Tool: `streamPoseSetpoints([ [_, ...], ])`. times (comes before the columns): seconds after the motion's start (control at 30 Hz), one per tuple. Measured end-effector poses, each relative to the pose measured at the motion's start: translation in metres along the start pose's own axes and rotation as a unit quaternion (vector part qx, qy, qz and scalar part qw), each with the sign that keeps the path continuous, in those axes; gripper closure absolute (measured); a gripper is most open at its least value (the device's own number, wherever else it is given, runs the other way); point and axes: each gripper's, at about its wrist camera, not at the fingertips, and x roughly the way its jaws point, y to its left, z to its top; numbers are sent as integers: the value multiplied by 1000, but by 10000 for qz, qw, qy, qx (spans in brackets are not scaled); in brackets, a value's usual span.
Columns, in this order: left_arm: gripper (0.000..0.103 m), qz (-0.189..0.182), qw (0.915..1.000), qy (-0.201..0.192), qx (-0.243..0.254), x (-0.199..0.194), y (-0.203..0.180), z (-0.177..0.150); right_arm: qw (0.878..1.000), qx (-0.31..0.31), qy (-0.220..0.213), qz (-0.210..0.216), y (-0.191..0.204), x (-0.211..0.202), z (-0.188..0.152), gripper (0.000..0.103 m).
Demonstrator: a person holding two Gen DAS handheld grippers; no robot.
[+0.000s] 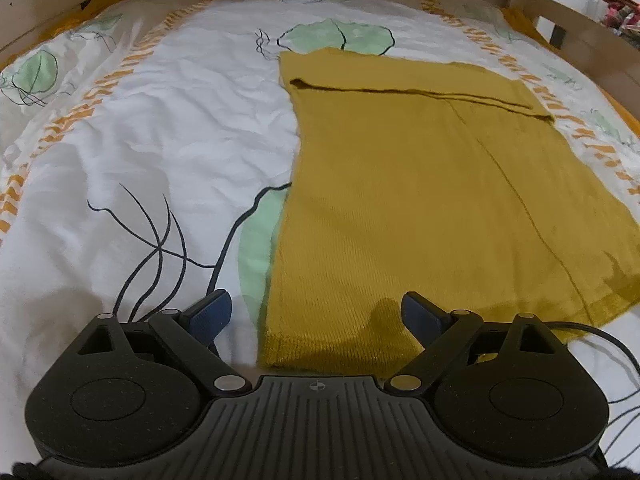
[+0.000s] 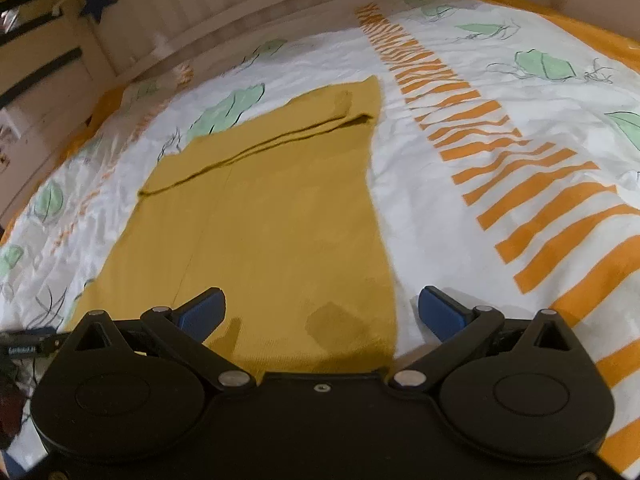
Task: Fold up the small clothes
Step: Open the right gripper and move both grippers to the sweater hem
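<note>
Left wrist view: left gripper [image 1: 316,312] wide, empty, over near-left corner of mustard garment [image 1: 420,184] on bedsheet [image 1: 160,128]. Right gripper [image 2: 322,312] wide, empty, over near-right corner.

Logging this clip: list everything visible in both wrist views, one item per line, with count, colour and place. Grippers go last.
Knit garment: one, mustard yellow, flat on the bed, far end folded over.
Bedcover: one, white with green leaves, dark line drawing and orange stripes, under the garment.
Bed frame: one, pale wood, along the far edge of the bed.
Star decoration: one, dark blue, on the pale wall at upper left in the right wrist view.
Left gripper: one, black with blue pads, open over the garment's near left corner.
Right gripper: one, black with blue pads, open over the near right corner.
</note>
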Motion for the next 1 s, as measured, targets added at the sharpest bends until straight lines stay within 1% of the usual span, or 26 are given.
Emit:
streamPoseSetpoints([
  [0.2,10,-241,9995,227,-3,10,2,3,9999,33,147,-6,-1,4,1,0],
  [0.37,10,-401,9982,446,-2,20,2,5,9991,60,402,124,-2,15,4,0],
  [0.57,10,-488,9973,546,-53,24,5,6,9973,212,628,301,-4,23,7,0],
  [0.73,9,-530,9967,616,-74,26,6,9,9957,339,734,445,-7,30,9,0],
  [0.83,7,-582,9958,699,-92,31,7,12,9946,460,763,536,-10,34,9,0],
  [0.93,2,-662,9947,780,-90,35,6,14,9935,552,795,604,-11,37,11,0],
  [1.0,2,-680,9943,825,-51,36,5,14,9929,586,817,631,-12,37,11,0],
])
